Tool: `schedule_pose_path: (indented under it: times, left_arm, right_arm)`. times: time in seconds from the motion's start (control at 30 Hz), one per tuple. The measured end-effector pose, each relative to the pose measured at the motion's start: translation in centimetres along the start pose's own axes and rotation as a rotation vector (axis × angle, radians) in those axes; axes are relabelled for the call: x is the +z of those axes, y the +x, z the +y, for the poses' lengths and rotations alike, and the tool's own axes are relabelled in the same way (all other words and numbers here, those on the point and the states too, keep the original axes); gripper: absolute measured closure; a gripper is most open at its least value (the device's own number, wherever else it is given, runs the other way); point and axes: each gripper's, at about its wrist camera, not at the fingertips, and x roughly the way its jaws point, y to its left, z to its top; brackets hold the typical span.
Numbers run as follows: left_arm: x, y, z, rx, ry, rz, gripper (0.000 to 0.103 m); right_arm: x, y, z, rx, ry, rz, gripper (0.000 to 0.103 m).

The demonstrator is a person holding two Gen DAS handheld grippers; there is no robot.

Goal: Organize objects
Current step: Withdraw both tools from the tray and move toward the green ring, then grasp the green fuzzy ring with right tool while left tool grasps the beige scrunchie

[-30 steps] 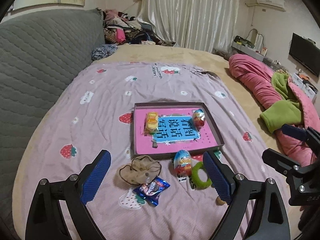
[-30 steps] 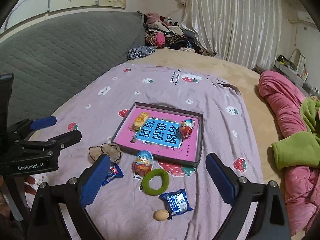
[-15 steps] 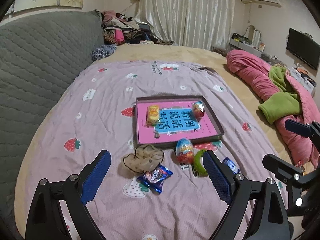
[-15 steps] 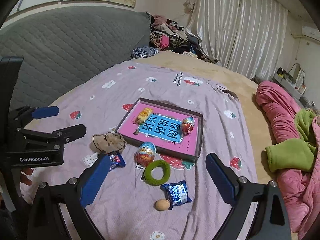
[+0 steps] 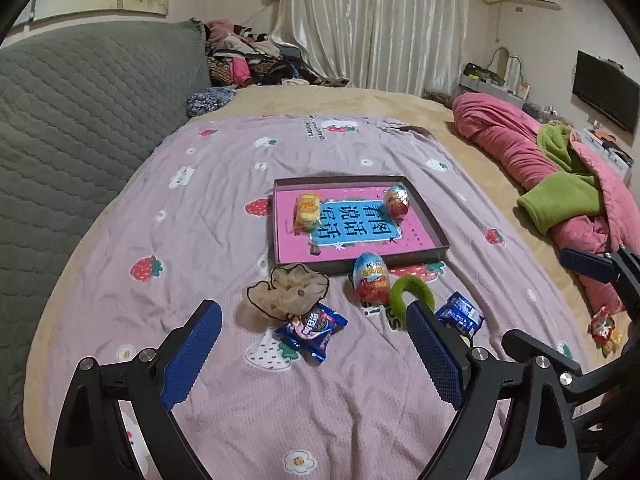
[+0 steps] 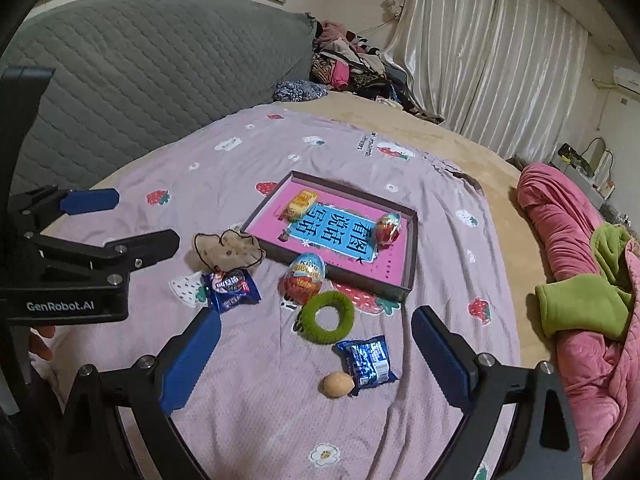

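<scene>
Both grippers have pulled back and up a little since a second ago, so more of the bed shows and the things look farther off. Nothing on the bed has been moved. The left gripper has its fingers spread wide and holds nothing. The right gripper is the same: fingers spread, nothing between them. The box tray sits in the middle of the purple sheet, and inside it are a yellow snack on the far left and a red egg toy on the right. The things not yet put away lie just near of the tray: a beige scrunchie, a blue candy pack touching it, a second egg toy right against the tray wall, a green ring, another blue pack and a small brown ball. I think the next step is to pick one loose thing. A good way is to go for the egg toy or the green ring first, since each sits apart enough to get fingers on both sides. Come straight down, close gently, because the egg is round and could slip or roll. The bed is soft, so do not press hard. Lift it clear over the tray wall before letting go.
</scene>
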Motion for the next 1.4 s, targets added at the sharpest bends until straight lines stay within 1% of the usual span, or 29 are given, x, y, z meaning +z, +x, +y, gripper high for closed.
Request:
schedule_pose_path:
  times: [0.23, 0.33, 0.63, 0.97, 1.13, 1.4]
  left_arm:
    - [-1.8, -0.2, -0.1, 0.022, 0.021, -0.020, 0.009]
    - [-2.9, -0.2, 0.1, 0.012, 0.015, -0.028, 0.009]
    - [-5.3, 2.0, 1.0, 0.028, 0.023, -0.023, 0.009]
    - [-6.8, 3.5, 1.4, 0.038, 0.052, -0.059, 0.009]
    - [-7.3, 4.5, 1.7, 0.032, 0.051, -0.059, 0.009]
    - [-7.7, 6.5, 1.6, 0.031, 0.057, -0.052, 0.009]
  right_arm:
    - [-1.5, 0.6, 0.5, 0.005, 0.001, 0.003, 0.006]
    - [-2.3, 1.2, 0.5, 0.005, -0.001, 0.006, 0.006]
    - [-4.3, 4.1, 0.6, 0.007, 0.006, 0.045, 0.006]
    - [-5.4, 6.1, 1.8, 0.006, -0.028, 0.034, 0.006]
    - [-5.9, 7.0, 2.0, 0.022, -0.020, 0.040, 0.006]
    - [-6.5, 8.9, 2.0, 0.017, -0.026, 0.066, 0.006]
